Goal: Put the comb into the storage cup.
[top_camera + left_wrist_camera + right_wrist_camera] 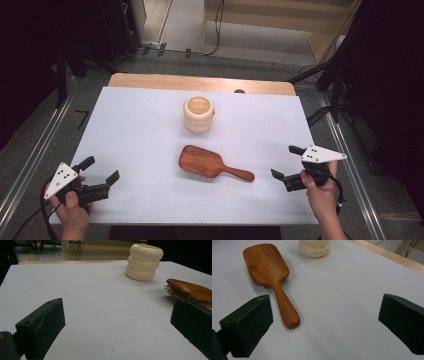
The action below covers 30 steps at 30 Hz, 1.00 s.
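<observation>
A wooden hairbrush [212,164] lies bristles down in the middle of the white table [140,130], its handle pointing right. Behind it stands a cream ribbed cup [198,114], upright and open at the top. My left gripper [101,170] is held at the front left, open, with nothing between its jaws; its view shows the cup [143,262] and the brush head [190,291] to the right. My right gripper [286,162] is open at the front right, just right of the handle tip; in its view the hairbrush [270,277] lies ahead on the left.
The table's wooden far edge [200,82] shows beyond the white sheet. Metal floor rails [30,160] run along both sides, and cables [320,115] lie on the floor at the right. Dark stands flank the table at the back.
</observation>
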Tool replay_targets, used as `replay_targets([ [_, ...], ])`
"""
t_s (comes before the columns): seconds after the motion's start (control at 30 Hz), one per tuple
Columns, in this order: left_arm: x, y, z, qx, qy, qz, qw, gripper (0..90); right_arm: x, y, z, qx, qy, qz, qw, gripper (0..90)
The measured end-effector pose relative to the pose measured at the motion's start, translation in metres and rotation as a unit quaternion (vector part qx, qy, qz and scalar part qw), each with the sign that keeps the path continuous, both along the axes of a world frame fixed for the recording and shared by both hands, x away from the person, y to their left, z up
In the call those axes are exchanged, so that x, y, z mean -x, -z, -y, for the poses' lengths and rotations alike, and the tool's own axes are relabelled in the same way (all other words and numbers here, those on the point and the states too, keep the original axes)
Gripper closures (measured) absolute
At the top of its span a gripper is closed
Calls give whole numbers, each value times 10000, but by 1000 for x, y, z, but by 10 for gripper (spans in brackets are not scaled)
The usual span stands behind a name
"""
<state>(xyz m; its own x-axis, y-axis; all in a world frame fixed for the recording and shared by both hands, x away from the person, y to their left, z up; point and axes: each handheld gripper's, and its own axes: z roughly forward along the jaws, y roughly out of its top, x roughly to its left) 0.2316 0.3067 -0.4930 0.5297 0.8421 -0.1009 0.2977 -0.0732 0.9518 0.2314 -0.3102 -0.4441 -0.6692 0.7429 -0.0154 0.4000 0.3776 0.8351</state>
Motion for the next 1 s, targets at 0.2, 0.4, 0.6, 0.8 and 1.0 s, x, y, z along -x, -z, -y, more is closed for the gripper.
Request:
replay_targets([
  [0.2, -1, 0, 1, -22, 22, -13, 10000, 0, -10, -8, -13, 111, -188, -109, 9997, 0],
  [0.4, -1, 0, 1, -56, 49, -18, 10000, 0, -21, -12, -33, 439, -478, -309, 9974, 0],
  [0.6, -2, 0, 2, -65, 93, -36, 9999, 0, -31, -16, -53, 619, -708, -483, 9944, 0],
  [0.8, -2, 0, 3, -67, 103, -33, 9999, 0, -39, -22, -69, 833, -881, -556, 9911, 0],
  [1.0, -2, 0, 2, -64, 115, -36, 9999, 0, -49, -26, -83, 1090, -1056, -679, 9861, 0],
])
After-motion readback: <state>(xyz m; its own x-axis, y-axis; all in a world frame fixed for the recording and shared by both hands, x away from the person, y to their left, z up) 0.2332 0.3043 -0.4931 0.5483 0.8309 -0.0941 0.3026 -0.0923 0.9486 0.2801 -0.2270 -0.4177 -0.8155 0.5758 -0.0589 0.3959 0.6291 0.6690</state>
